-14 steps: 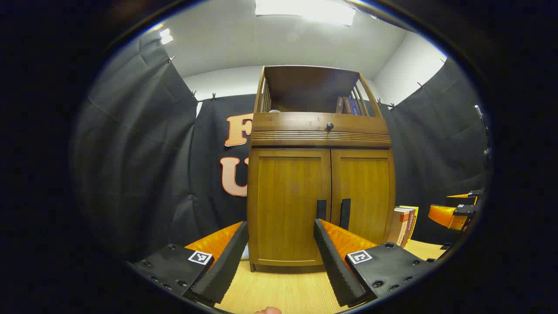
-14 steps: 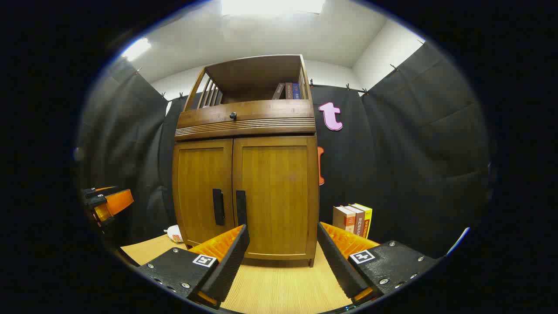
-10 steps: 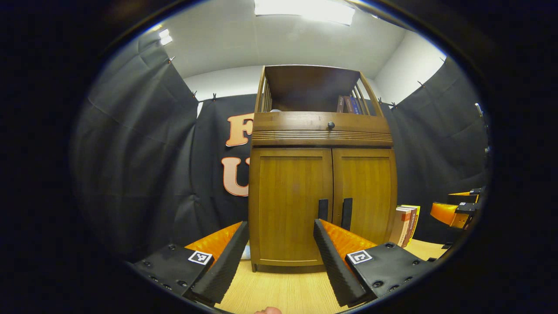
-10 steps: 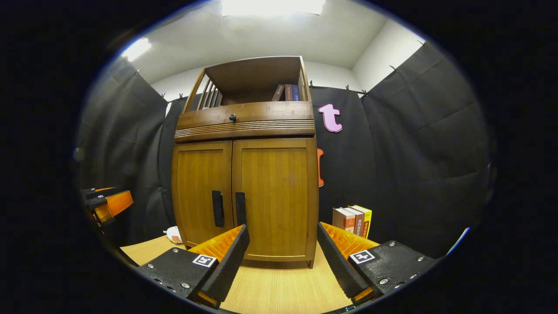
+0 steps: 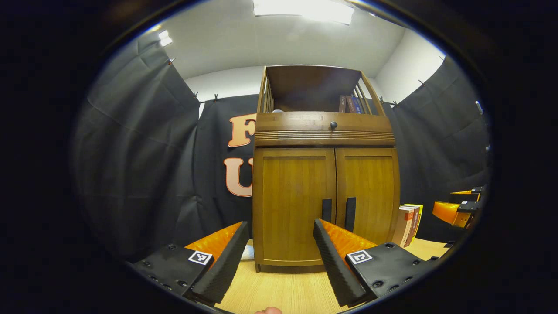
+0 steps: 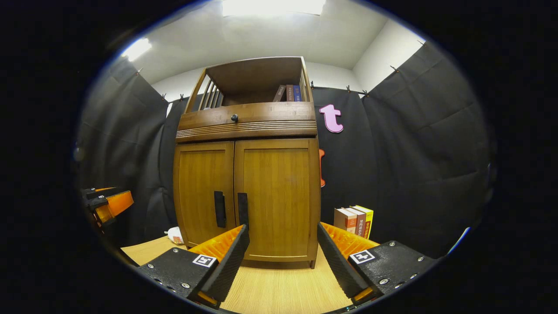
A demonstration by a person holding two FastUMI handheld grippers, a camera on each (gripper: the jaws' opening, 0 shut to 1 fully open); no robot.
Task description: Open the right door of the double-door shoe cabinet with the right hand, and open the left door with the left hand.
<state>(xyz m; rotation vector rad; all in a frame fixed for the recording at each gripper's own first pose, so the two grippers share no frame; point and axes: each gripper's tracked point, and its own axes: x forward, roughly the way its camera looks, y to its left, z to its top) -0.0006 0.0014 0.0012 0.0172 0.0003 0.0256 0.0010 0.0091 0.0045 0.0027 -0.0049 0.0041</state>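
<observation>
A light wooden table (image 5: 283, 292) carries the shoe cabinet (image 6: 246, 174), which stands upright before the black cloth wall (image 6: 414, 152). Both grippers are level and point at it, apart from it. The left gripper (image 5: 279, 257) has its fingers spread, holding nothing; the right gripper (image 6: 281, 257) is the same. The left door (image 5: 294, 205) and right door (image 6: 274, 200) are closed. Some books (image 6: 354, 220) stand just beside the cabinet.
</observation>
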